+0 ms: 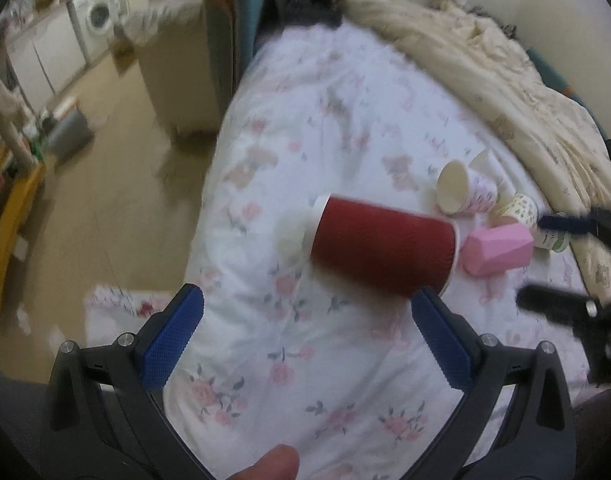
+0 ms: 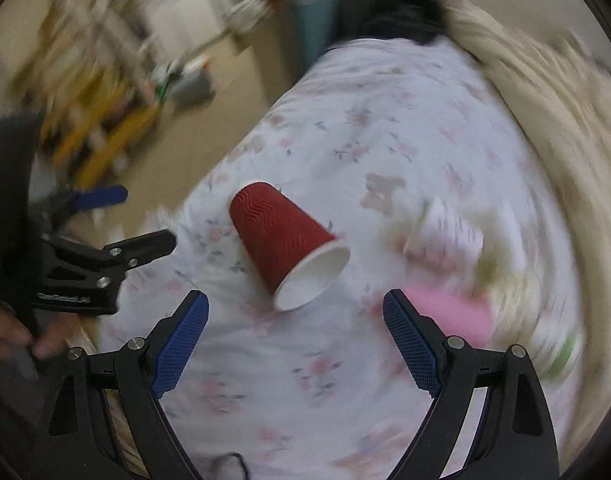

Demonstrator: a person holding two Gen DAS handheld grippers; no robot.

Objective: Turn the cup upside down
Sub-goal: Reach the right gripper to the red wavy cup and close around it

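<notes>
A red ribbed paper cup [image 1: 381, 242] lies on its side on the floral bedsheet [image 1: 305, 360], its white base to the left and its mouth to the right. In the right wrist view the red cup [image 2: 283, 240] lies with its white open mouth toward the camera. My left gripper [image 1: 307, 300] is open and empty, just short of the cup. My right gripper [image 2: 295, 304] is open and empty, just short of the cup's mouth. The right gripper also shows at the left wrist view's right edge [image 1: 545, 260], and the left gripper shows at the right wrist view's left [image 2: 141, 220].
A pink faceted cup [image 1: 497, 250] and several patterned paper cups [image 1: 465, 192] lie on their sides right of the red cup. A cream blanket [image 1: 505, 92] is bunched along the bed's far side. The floor [image 1: 117, 208] with furniture lies to the left, past the bed's edge.
</notes>
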